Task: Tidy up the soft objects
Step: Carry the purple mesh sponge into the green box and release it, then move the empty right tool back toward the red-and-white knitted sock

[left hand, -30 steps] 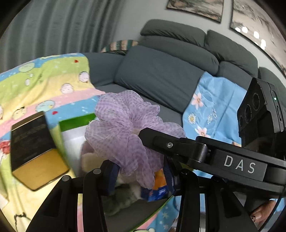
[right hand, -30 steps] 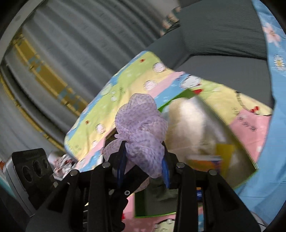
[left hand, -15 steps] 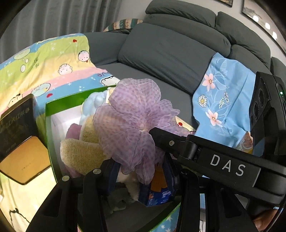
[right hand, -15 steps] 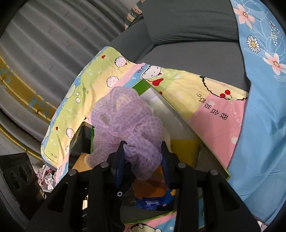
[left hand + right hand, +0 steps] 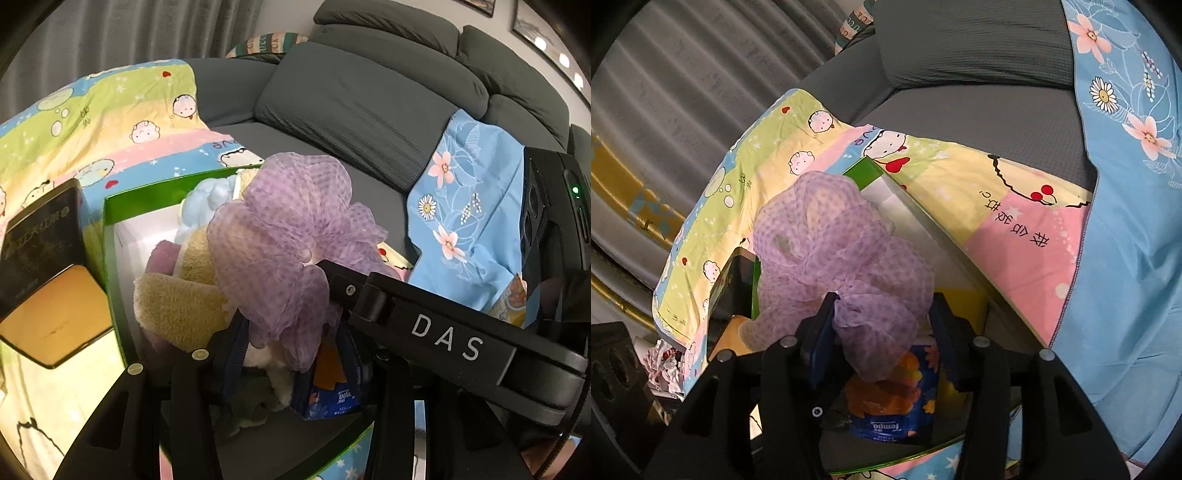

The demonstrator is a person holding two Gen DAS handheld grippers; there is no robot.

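Observation:
A purple mesh pouf [image 5: 284,236] [image 5: 827,251] hangs over the open green box [image 5: 110,221] [image 5: 862,171], just above what lies inside. My left gripper [image 5: 291,332] holds its lower folds between the pads, and its jaws are opening slightly. My right gripper [image 5: 882,321] has the pouf between its jaws, which are opening, with the pads drawn off it. In the left wrist view the right gripper's finger [image 5: 354,291] reaches in from the right to the pouf. The box holds a beige fluffy cloth [image 5: 177,306], a pale blue one [image 5: 203,206] and a tissue pack [image 5: 894,402].
The box sits on a cartoon-print blanket [image 5: 110,122] on a grey sofa [image 5: 369,103]. A black and gold tin [image 5: 44,277] lies left of the box. A blue floral cloth [image 5: 469,214] is draped to the right. Grey curtains hang behind.
Both grippers have sunk with the pouf toward the box, so its contents have come into view. The right jaws have spread wider around the pouf.

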